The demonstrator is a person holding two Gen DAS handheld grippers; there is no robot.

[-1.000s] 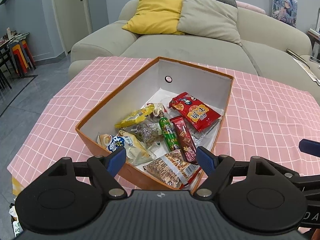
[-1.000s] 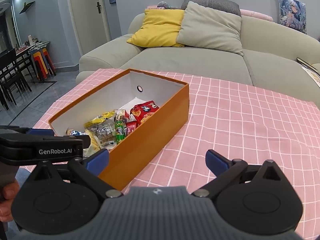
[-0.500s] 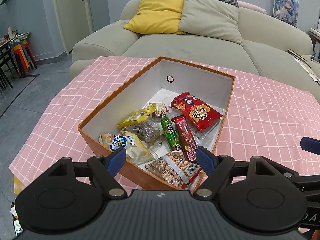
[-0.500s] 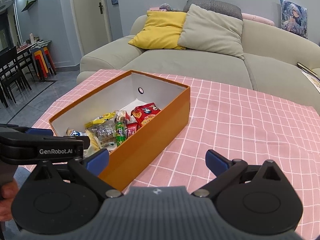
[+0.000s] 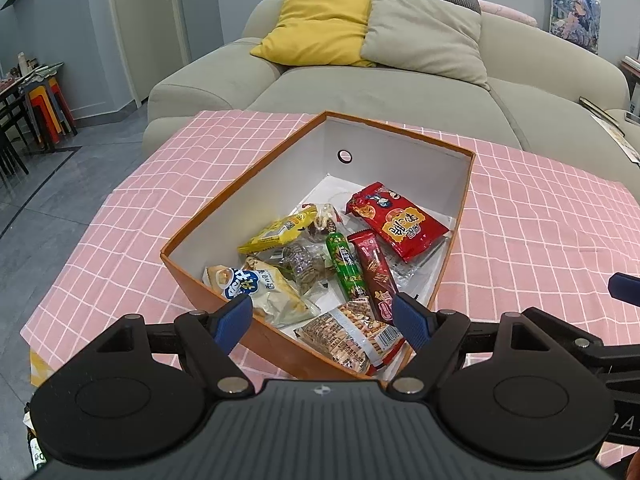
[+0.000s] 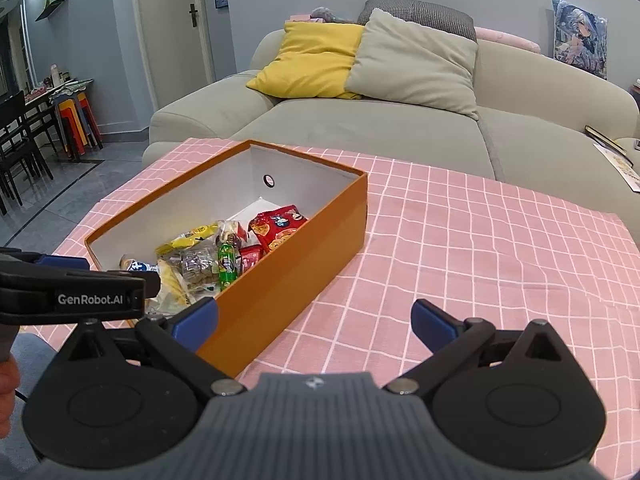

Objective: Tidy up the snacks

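Both grippers, the left gripper [image 5: 322,316] and the right gripper [image 6: 314,320], share one build: black linkage arms with silver pivot screws, blue-padded jaws, round black discs and a ribbed grey body. White "GenRobot.AI" lettering marks the left one's side.

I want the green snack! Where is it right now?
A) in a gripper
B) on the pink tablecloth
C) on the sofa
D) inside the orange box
D: the green snack lies inside the orange box among the other packets, and both grippers are open and empty.
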